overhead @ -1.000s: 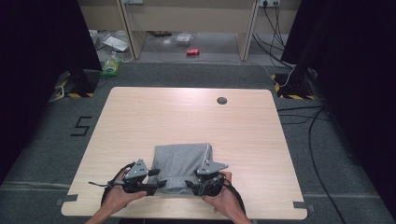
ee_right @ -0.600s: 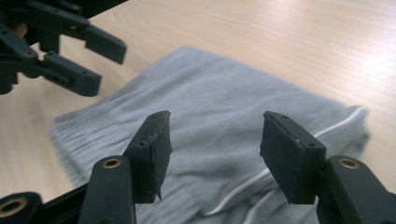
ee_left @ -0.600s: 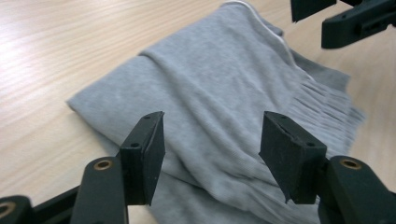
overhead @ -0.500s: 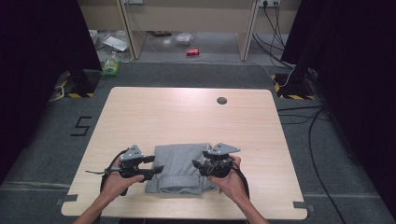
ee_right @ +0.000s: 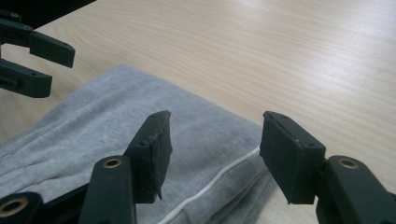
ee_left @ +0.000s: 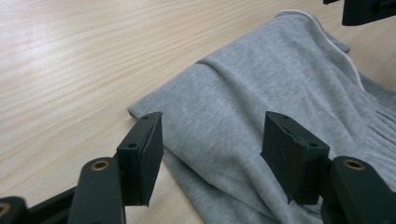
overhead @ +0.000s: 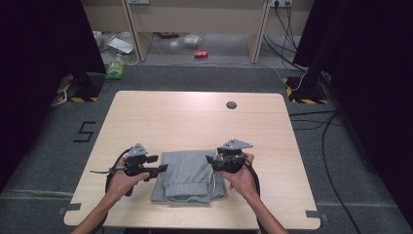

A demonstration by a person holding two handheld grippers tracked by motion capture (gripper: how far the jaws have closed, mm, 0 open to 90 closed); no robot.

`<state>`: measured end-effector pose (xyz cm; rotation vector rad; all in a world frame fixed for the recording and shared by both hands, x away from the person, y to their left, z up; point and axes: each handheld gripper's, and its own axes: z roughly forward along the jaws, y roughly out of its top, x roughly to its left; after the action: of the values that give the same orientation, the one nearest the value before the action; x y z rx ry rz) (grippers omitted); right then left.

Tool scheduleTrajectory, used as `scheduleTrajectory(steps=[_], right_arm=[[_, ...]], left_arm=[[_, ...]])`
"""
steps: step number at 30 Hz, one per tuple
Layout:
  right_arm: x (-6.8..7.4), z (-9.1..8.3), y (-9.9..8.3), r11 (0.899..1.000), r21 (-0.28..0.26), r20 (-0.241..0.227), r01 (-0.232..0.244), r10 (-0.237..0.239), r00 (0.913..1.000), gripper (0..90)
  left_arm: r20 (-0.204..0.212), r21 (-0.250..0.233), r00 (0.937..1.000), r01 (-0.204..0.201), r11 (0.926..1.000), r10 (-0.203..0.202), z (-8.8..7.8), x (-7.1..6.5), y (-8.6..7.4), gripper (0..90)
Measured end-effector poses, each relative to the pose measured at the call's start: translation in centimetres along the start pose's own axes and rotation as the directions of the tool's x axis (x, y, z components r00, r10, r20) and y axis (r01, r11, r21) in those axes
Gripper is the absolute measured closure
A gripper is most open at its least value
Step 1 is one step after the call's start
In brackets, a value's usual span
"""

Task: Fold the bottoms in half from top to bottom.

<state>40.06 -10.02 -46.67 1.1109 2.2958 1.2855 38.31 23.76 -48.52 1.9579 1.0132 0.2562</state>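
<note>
The pale wooden desk (overhead: pixel 195 117) carries a folded grey garment (overhead: pixel 187 176) that lies flat between the two tools, its left edge just under the left tool (overhead: pixel 155 170) and its right edge, with a thin white cord (ee_right: pixel 210 185) along it, under the right tool (overhead: pixel 211 161). The left tool has just been opening, and its jaws now stand spread above the cloth's corner (ee_left: pixel 135 109), with nothing pinched between them. The right tool's jaws are likewise parted over the cloth near that cord, gripping nothing, and each tool's tips show at the far edge of the other's view.
</note>
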Motion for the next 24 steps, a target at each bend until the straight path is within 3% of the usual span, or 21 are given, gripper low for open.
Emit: scheduleTrajectory(steps=[12,19,21,24], right_arm=[[-1.6,1.9,0.1,0.999,0.032,0.057,-0.018,0.016,0.9982,43.6],[-3.2,2.5,-0.9,0.997,0.069,0.114,-0.04,0.032,0.9929,44.9],[-3.7,2.5,-1.3,0.995,0.08,0.12,-0.052,0.042,0.9919,45.1],[-3.8,2.6,-1.7,0.994,0.084,0.114,-0.074,0.064,0.9914,45.6]], left_arm=[[-0.046,0.034,0.9979,0.048,0.9983,-0.046,2.3,2.0,0.7,37.8],[-0.107,0.079,0.9937,0.041,0.9961,-0.032,3.6,3.2,0.2,39.3],[-0.143,0.084,0.9897,0.014,0.9964,-0.002,3.8,3.4,0.0,41.0],[-0.149,0.089,0.9889,0.015,0.9959,-0.001,3.7,3.5,0.1,41.6]])
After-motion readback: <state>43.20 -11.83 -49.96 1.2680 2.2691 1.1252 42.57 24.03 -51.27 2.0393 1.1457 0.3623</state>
